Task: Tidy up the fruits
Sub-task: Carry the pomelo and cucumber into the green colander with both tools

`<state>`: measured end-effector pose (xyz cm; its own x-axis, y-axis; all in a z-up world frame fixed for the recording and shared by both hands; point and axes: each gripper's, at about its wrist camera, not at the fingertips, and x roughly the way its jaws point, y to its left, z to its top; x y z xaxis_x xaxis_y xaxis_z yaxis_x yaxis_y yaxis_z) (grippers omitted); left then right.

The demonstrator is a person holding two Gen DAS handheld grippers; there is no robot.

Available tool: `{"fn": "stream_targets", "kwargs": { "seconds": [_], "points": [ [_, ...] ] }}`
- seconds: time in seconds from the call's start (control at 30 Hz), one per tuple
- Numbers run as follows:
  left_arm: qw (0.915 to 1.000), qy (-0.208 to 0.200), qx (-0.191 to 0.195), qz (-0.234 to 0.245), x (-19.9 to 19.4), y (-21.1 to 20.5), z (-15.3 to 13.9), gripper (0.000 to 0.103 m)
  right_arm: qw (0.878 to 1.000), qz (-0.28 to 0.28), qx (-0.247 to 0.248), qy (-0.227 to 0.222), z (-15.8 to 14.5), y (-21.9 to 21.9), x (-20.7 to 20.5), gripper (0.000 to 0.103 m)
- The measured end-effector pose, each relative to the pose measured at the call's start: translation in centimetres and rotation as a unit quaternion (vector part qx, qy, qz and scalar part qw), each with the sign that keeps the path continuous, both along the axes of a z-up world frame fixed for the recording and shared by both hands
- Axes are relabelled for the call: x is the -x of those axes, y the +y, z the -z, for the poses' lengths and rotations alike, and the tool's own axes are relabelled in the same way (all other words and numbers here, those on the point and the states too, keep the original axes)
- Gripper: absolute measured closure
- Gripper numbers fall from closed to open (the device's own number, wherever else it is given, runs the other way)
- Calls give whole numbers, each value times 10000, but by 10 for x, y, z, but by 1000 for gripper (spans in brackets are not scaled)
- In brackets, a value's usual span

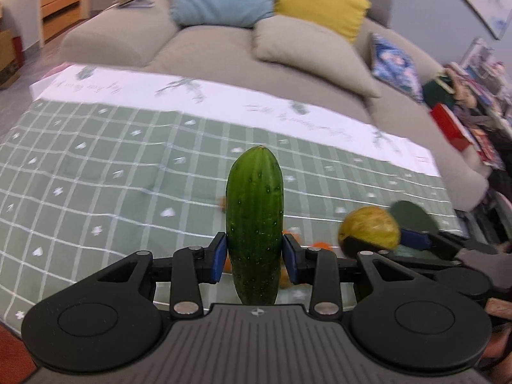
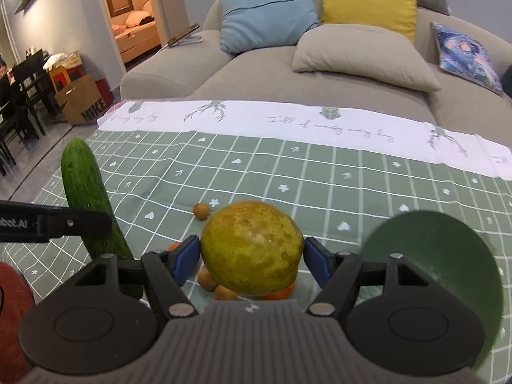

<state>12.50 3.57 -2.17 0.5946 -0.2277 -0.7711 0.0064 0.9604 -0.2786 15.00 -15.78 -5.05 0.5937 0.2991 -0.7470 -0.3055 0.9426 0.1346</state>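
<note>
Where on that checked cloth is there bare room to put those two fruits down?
The green checked cloth lies bare from the white printed border down to the lone small brown fruit. It is crowded below the grippers: orange and brown fruits, plus the dark green bowl at right.

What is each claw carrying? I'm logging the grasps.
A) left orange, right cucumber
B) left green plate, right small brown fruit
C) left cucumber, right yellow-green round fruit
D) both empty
C: the left claw clamps the cucumber; the right claw grips the yellow-green round fruit.
</note>
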Motion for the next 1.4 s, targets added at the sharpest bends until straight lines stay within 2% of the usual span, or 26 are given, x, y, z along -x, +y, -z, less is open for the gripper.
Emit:
{"fn": "stream_targets", "kwargs": {
  "seconds": [0.2,0.3,0.43,0.63,0.77,0.97,1.07,1.27,1.4],
  "points": [
    [9983,-82,231,533,-7,-41,-16,62,9993,351,63,-135,-11,-43,19,36],
    [9959,-61,347,828,-14,-64,-19,62,9977,596,284,-125,-9,-66,23,36],
    [9911,14,474,1241,-28,-97,-19,62,9948,797,606,169,1,-97,21,35],
    [9843,161,505,1683,-46,-148,-10,62,9931,702,846,398,22,-126,15,35],
    [9833,359,537,1700,-54,-164,5,62,9918,648,982,499,34,-135,10,35],
    [9805,887,680,1614,-61,-165,34,62,9907,556,936,818,52,-137,13,36],
    [9786,963,673,1689,-57,-161,35,62,9899,502,820,1044,55,-134,20,36],
    [9737,1355,427,1783,-53,-162,38,62,9848,396,629,1568,57,-126,33,36],
    [9715,1633,330,1684,-56,-162,51,62,9825,246,557,1758,61,-118,40,36]
  ]
}}
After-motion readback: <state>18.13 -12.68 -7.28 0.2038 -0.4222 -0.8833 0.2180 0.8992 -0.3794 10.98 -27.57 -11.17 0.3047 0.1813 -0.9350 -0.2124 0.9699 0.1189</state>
